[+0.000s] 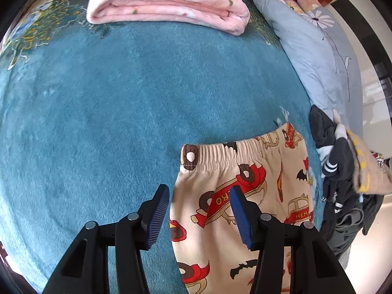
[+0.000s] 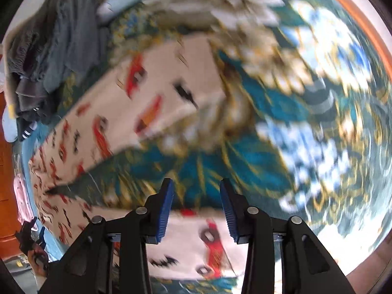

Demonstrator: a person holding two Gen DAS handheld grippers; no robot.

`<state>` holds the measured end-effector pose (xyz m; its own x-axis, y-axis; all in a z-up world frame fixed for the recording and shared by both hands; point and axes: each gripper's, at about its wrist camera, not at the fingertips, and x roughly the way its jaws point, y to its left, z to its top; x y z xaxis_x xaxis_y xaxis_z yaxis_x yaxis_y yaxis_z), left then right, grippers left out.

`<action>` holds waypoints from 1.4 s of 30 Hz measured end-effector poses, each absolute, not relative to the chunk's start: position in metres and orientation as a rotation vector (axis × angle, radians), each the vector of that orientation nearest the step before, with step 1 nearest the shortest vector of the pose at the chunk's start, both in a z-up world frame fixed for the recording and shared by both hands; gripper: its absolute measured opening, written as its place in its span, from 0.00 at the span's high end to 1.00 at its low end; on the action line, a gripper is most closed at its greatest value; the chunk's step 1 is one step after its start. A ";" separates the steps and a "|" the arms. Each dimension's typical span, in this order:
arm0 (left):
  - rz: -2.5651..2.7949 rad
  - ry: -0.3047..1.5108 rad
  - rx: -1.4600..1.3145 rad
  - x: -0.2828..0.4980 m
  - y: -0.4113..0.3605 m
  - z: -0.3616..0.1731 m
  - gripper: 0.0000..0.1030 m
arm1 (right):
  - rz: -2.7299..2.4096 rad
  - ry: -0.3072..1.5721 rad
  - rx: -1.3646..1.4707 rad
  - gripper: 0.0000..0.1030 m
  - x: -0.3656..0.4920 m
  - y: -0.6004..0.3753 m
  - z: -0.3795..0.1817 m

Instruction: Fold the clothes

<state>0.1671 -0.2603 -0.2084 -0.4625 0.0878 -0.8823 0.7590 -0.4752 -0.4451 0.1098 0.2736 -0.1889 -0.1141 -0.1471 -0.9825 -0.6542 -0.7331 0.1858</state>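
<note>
My left gripper (image 1: 199,210) hangs with its jaws spread wide and nothing between them, straddling the left edge of the printed trousers (image 1: 245,191) just below the elastic waistband (image 1: 227,148). My right gripper (image 2: 197,208) is likewise agape and empty, its view badly smeared; it seems to sit over the leg end of the same trousers (image 2: 147,98), which spread across the teal blanket (image 1: 122,98) with the legs lying apart. I judge these trousers to be laid out flat for folding, though the blur hides whether any fold is already in. A grip would need a pad slid under the fabric edge. Beyond lie a folded pink garment (image 1: 166,2) and a dark heap of clothes (image 1: 343,171) by the bed's right side.
</note>
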 end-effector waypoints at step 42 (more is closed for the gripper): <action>-1.940 1.325 1.304 0.172 -0.266 -0.220 0.68 | 1.729 1.342 -1.599 0.91 0.165 0.255 -0.208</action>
<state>0.1719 -0.2658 -0.2200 -0.4510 0.1376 -0.8819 0.7715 -0.4366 -0.4627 0.1647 0.2553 -0.2076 -0.2446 -0.2911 -0.9249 -0.8239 -0.4405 0.3566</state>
